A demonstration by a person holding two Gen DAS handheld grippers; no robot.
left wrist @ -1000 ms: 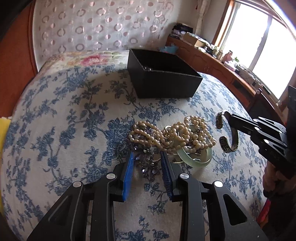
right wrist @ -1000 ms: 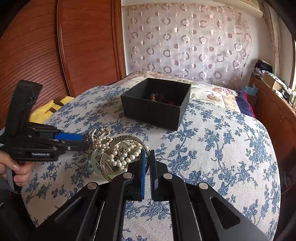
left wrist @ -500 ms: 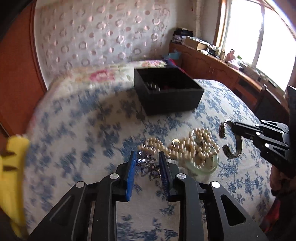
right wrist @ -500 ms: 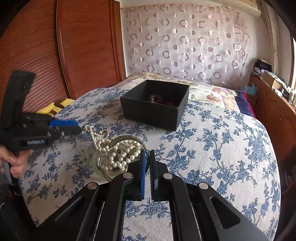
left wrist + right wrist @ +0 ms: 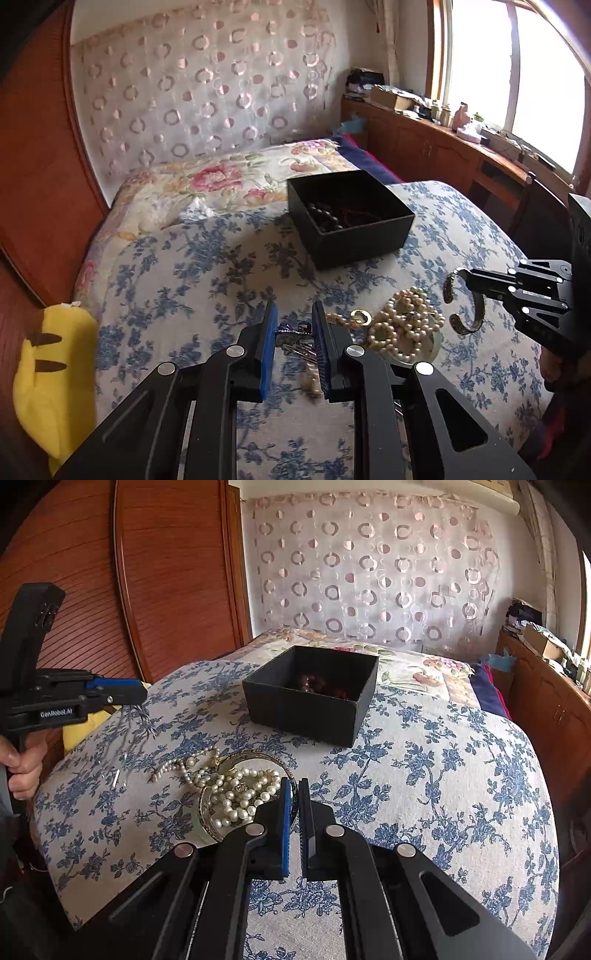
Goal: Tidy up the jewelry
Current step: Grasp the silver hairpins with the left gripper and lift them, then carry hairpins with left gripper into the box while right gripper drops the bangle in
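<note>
Compared with a second ago, the left gripper (image 5: 293, 325) is rising off the floral bedspread (image 5: 207, 273), jaws closing. It is lifting the dark beaded necklace (image 5: 295, 336) away from the pearl pile (image 5: 402, 328), strands dangling.

Left gripper (image 5: 293, 325) is closing its blue-padded fingers (image 5: 269, 339) on a dark beaded piece (image 5: 293, 332), which is sitting between them at the tips. Just right of it, a pearl necklace (image 5: 404, 325) is lying heaped over a pale green bangle (image 5: 434, 345) on the blue-flowered bedspread (image 5: 184, 280). Further right, the right gripper (image 5: 466, 276) is holding a dark patterned cuff bracelet (image 5: 463, 325) clear of the bed, fingers pinching its rim. A black box (image 5: 354, 240) with dark beads inside is sitting beyond. A yellow plush (image 5: 48, 387) is lying at the bed's left edge.
</note>
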